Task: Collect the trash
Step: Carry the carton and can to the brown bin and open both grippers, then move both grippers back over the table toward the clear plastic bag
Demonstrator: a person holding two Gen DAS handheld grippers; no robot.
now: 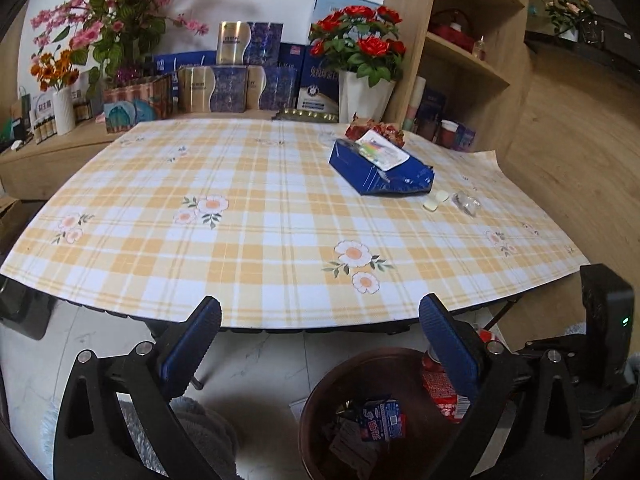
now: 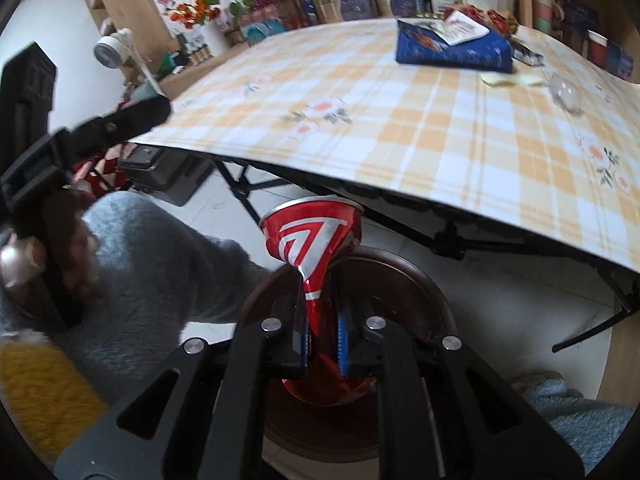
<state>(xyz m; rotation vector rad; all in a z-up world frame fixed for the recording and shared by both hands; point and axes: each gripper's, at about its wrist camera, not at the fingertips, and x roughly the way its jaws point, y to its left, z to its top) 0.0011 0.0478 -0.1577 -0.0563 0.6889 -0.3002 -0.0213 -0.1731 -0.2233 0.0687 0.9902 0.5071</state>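
one crushed can [image 2: 316,236], one bin [image 1: 320,412], one table [image 1: 240,240]

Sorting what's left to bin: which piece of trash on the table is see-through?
The crumpled clear plastic wrapper near the table's right edge. Beside it lie two pale yellow scraps and the blue carton, all opaque.

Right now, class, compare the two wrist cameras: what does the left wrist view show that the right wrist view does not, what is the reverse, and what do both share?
Only the left wrist view shows the open left gripper with nothing between its fingers, the red roses, and a blue carton inside the bin.

Only the right wrist view shows the right gripper clamped on a crushed red can, and a grey sleeve.

Both show the checked tablecloth, the blue package, and the brown bin.
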